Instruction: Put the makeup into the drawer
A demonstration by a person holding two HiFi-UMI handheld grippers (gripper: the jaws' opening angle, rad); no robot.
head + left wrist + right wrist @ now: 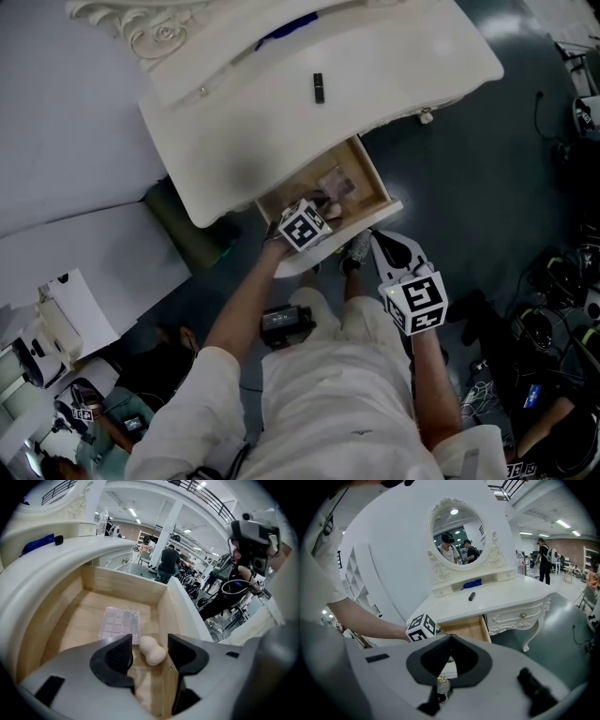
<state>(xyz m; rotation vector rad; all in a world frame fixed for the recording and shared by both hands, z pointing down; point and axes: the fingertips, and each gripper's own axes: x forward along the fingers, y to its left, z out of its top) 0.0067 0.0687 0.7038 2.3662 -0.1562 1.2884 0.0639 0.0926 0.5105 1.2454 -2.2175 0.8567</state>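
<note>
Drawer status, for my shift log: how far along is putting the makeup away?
Done: a palette and a sponge lie in the open drawer. In hand: nothing; the left tool hangs open over the sponge without gripping it, and the right tool is shut and empty. Left: possibly the small black item on the tabletop, if it is makeup.

Drawer [123, 582] pale matt wood w/ grain, palette [120, 624] in it clear glossy plastic, sponge [152, 649] in it smooth, matt, tabletop [394, 56] over it glossy white
</note>
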